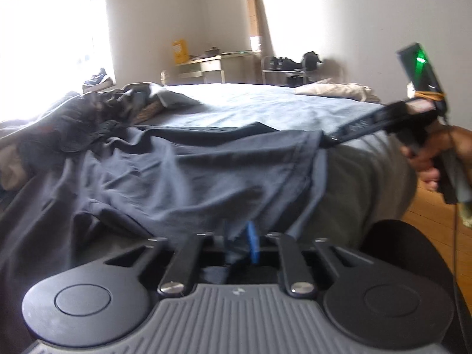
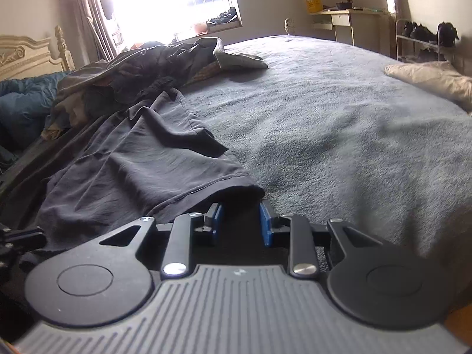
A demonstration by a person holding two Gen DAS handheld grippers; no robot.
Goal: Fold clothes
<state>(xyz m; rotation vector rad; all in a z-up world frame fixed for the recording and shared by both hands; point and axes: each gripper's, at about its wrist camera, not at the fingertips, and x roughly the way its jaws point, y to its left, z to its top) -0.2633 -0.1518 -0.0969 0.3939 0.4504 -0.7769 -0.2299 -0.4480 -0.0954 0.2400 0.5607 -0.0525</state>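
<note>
A dark grey garment [image 1: 188,174] lies spread and wrinkled across the near side of a bed covered by a grey blanket [image 2: 339,112]. In the left wrist view the left gripper [image 1: 240,243] sits at 6 o'clock with its jaws drawn narrow on the garment's near edge; cloth is bunched between the blue pads [image 1: 252,243].

In the right wrist view the right gripper [image 2: 240,224] is at 6 o'clock, its jaws set moderately apart, with the hemmed end of the garment [image 2: 141,171] draped over and between the 2 blue pads [image 2: 267,224]. Whether the pads actually press the cloth cannot be told.

From the left wrist view the right gripper [image 1: 330,138] reaches in from 3 o'clock, held by a hand [image 1: 427,153], its tip at the garment's far corner.

A heap of dark clothes [image 2: 126,70] lies toward 10 o'clock, touching the garment's far end. A pale pillow [image 2: 430,79] rests at 2 o'clock, well apart. A worktop [image 2: 345,17] stands against the far wall at 1 o'clock.
</note>
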